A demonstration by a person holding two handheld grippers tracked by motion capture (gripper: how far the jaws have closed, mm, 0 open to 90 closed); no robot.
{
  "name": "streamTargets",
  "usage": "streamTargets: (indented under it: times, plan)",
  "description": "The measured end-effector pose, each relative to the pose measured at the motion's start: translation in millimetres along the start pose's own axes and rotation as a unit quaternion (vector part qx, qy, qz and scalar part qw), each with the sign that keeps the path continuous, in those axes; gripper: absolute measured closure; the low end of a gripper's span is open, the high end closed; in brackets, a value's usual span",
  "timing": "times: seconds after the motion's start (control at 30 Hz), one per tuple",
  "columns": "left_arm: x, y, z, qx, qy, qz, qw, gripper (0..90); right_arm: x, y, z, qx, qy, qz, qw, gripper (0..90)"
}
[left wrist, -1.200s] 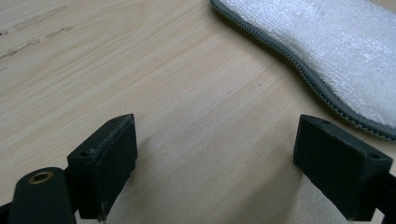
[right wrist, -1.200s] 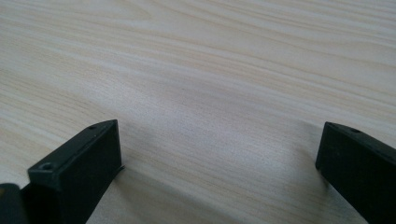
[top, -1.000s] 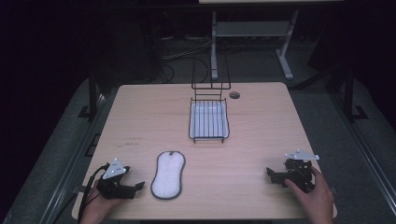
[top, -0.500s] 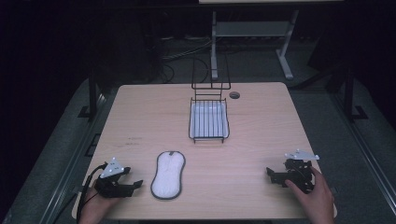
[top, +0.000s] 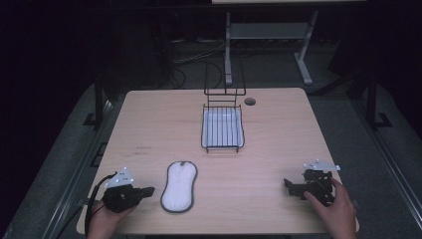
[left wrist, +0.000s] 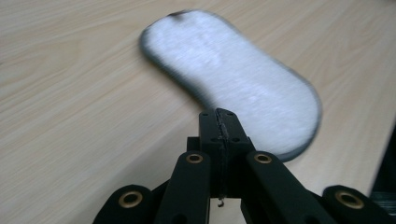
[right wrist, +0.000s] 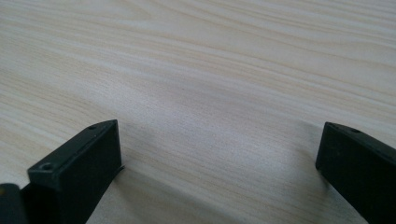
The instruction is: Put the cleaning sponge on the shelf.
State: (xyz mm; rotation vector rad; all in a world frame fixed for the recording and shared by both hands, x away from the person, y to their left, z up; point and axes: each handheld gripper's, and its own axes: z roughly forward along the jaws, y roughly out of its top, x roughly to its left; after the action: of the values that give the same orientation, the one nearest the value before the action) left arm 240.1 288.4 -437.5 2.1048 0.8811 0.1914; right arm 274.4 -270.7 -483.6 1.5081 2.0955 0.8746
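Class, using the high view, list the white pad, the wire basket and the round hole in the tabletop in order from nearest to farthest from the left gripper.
From the left gripper:
1. White pad, just beside the jaws, near the front edge.
2. Wire basket, farther back, mid-table.
3. Round hole, by the far edge, just right of the basket.

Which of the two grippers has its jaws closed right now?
The left gripper: its jaws meet, empty, just short of the white pad. The right gripper has its jaws wide apart over bare table.
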Motion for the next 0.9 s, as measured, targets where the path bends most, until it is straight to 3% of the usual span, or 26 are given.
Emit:
streamTargets:
  times: [0.4, 0.9]
  plan:
    - [-25.8, 19.4, 20.2, -0.008, -0.038, 0.015, 0.9991, 89.9, -0.1, 0.1, 0.2, 0.0, 0.0, -0.001, 1.0, 0.0]
    - [-49.1, 36.1, 60.4, 0.017, -0.067, 0.051, 0.9963, 89.8, -0.1, 0.3, 0.4, 0.0, -0.001, -0.001, 1.0, 0.0]
